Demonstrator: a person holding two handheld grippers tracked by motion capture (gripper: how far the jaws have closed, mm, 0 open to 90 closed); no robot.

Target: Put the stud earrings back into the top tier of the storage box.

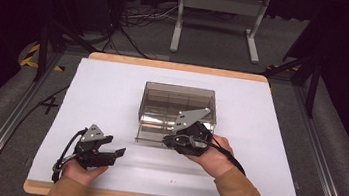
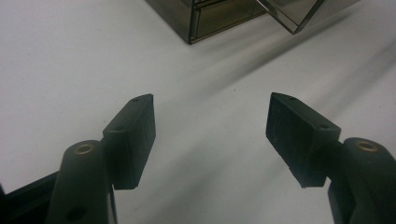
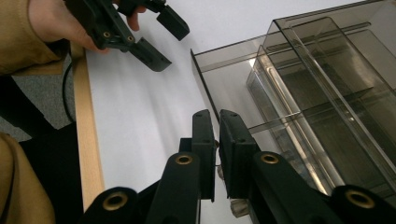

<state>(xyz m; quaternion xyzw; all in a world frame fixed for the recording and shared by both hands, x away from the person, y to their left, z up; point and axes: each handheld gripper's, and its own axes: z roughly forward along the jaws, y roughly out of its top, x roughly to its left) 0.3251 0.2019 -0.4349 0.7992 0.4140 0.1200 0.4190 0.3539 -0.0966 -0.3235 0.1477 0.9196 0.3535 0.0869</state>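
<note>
We see a smoky clear plastic box [image 1: 178, 109] near the middle of the white table [image 1: 103, 89], with a drawer [image 1: 150, 138] pulled out toward the near side. The right gripper [image 1: 169, 141] sits at the drawer's near front wall, held by the right hand [image 1: 213, 155]. In the right gripper view its jaws stand nearly together, with only a thin slit between them, and the drawer's front wall [image 3: 201, 88] runs into that slit edge-on; we take them as clamped on that wall, though the contact itself is hard to make out. A small pale knob-like part shows just below the jaws, too blurred to identify.

The left gripper [image 1: 118, 152] lies to the left of the drawer and nearer to us, well apart from the box, in the left hand [image 1: 84, 171]. Its jaws are wide apart with nothing between them, over bare table; in the left gripper view the box corner [image 2: 191, 28] and the drawer's corner [image 2: 294, 18] sit far beyond them, cut off by the top edge.

Inside the box [image 3: 327, 84] we make out clear dividing walls forming compartments, and we see nothing lying in the ones visible. The drawer floor [image 3: 233, 93] looks bare too. Reflections in the plastic make the deeper compartments hard to read.
</note>
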